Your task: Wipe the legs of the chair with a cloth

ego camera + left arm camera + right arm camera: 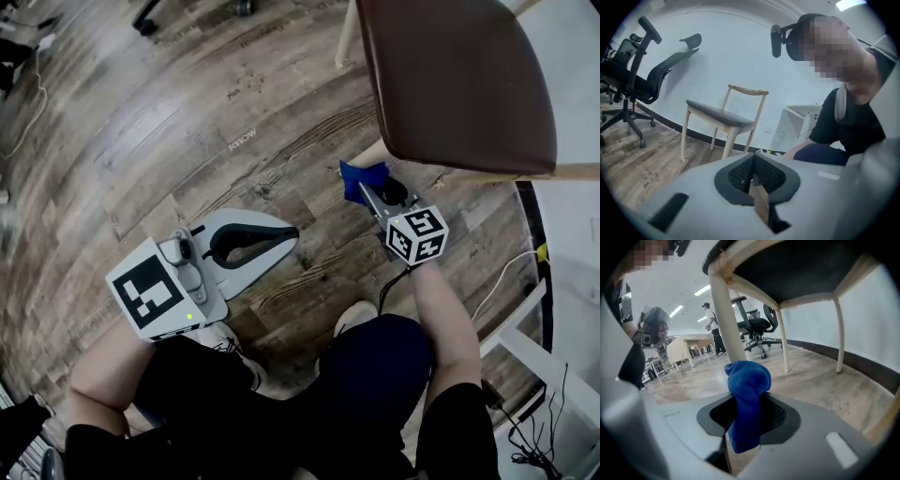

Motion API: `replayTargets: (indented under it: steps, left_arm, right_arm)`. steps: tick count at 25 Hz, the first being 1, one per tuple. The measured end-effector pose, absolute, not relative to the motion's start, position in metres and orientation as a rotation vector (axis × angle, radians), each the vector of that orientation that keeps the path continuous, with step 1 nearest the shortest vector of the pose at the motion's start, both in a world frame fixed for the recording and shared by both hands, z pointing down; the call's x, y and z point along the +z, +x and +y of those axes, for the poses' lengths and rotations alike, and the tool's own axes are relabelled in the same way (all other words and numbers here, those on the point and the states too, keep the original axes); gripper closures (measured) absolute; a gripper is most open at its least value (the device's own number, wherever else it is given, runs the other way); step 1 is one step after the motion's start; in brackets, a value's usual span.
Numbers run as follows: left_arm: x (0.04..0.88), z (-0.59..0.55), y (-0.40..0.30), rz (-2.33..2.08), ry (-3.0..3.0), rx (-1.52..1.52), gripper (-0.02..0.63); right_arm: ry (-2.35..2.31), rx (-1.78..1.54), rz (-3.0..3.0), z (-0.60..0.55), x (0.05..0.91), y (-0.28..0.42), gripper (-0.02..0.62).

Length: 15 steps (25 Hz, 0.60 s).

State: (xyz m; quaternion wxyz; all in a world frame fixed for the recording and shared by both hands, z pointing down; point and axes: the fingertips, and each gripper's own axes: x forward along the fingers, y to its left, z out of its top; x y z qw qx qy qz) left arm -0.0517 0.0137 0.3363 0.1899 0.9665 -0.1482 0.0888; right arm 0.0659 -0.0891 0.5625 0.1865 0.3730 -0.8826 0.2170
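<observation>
right gripper (369, 190) jaws clamp a bunched blue cloth (746, 380) just beside the pale wooden chair leg (723, 310); left gripper (753, 181) jaws together, empty

- left gripper (281, 236): light grey shell, black mesh pads (740, 176) inside the fingers, black-white marker cube (150, 292), green LED (189, 317)
- right gripper (367, 190): same grey, marker cube (417, 234), black cable (386, 286) at the rear
- person: dark short sleeves (457, 422), dark trousers (370, 370), white shoes (354, 317)
</observation>
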Motion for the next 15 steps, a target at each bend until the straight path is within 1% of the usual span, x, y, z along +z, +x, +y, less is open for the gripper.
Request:
replayTargets:
  steps: [6,9,12,15]
  left_arm:
    - [0.338,0.014,-0.053,-0.424,2.723,0.266,0.6]
    - [0.343,0.017,-0.058,-0.434,2.705,0.297,0.6]
    - [0.347,0.021,-0.065,-0.44,2.7,0.325,0.6]
    - [0.346,0.02,-0.065,-0.44,2.711,0.315,0.6]
  right_arm:
    - [1.037,0.774,-2.284,-0.09,0.656,0.07,0.454]
    - [0.99,0.775,-2.203,-0.086,0.685,0.067,0.454]
    - [0.985,0.758,-2.175,-0.086,0.689,0.066,0.454]
    - [1.012,0.74,-2.227,-0.089,0.666,0.066,0.454]
